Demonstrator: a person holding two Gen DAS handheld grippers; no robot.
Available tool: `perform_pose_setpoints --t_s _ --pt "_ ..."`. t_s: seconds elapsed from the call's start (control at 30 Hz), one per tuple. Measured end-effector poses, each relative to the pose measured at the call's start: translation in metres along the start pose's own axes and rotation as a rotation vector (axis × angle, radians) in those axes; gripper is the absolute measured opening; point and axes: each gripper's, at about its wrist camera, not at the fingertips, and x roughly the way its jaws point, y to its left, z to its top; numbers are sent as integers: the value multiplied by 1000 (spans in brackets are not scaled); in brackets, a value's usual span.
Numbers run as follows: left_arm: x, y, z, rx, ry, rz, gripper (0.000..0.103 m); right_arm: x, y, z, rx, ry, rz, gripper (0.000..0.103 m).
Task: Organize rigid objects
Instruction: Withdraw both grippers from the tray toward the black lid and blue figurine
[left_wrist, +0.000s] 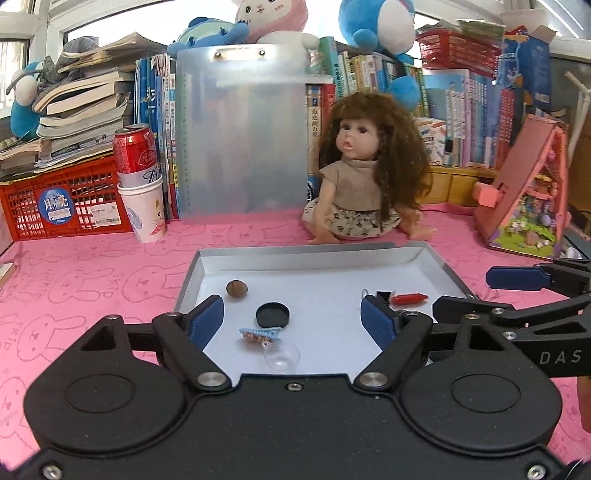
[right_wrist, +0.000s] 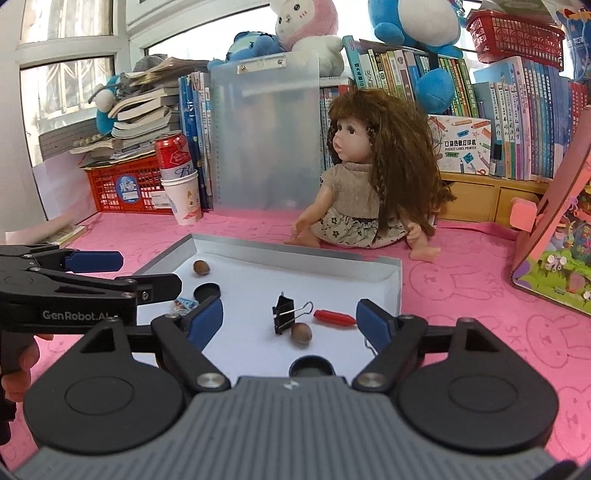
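Silver metal, the shallow tray (right_wrist: 393, 275) sits mid-frame on the pink table (right_wrist: 461, 288), holding a black binder clip (right_wrist: 284, 314), a red capsule-shaped piece (right_wrist: 334, 318), two nuts (right_wrist: 301, 333), two black caps (right_wrist: 207, 291) and a blue clip (left_wrist: 258, 333). The left gripper (left_wrist: 291, 317) and right gripper (right_wrist: 290, 319) both hang over the tray's near edge. Each has its blue-padded fingers (right_wrist: 207, 321) spread wide, grasping nothing.

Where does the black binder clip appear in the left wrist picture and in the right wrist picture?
Left wrist view: the black binder clip lies right of centre in the tray, partly hidden behind the left gripper's right finger.
Right wrist view: it stands near the picture's centre, fully visible.
Shared landmark: the red sausage-shaped piece just beside it.
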Motion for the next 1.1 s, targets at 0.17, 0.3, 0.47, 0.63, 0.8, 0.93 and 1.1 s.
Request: perform_pose_setpoints --t_s 0.17,0.3,0.47,0.63,0.8,0.93,1.1 --pt "-19 -2 -10 -9 -2 -26 80 -15 0 -11 10 -26 10 87" --pt "-33 -5 -18 -5 -4 -40 80 -27 3 -19 -12 -44 11 87" --pt "-49 -10 -25 4 -8 -56 80 -41 7 -26 -37 -54 25 87" --pt "-63 -13 -32 12 -14 -53 80 -49 7 -34 -31 -53 36 87" --pt "-75 -15 -39 13 -12 -64 81 -55 9 -41 -42 -52 39 88" --pt "-83 -18 -47 21 -2 -67 81 -61 12 -46 -73 -51 42 88" --pt "-90 -18 -58 10 24 -81 81 -66 15 -54 -94 -41 54 88"
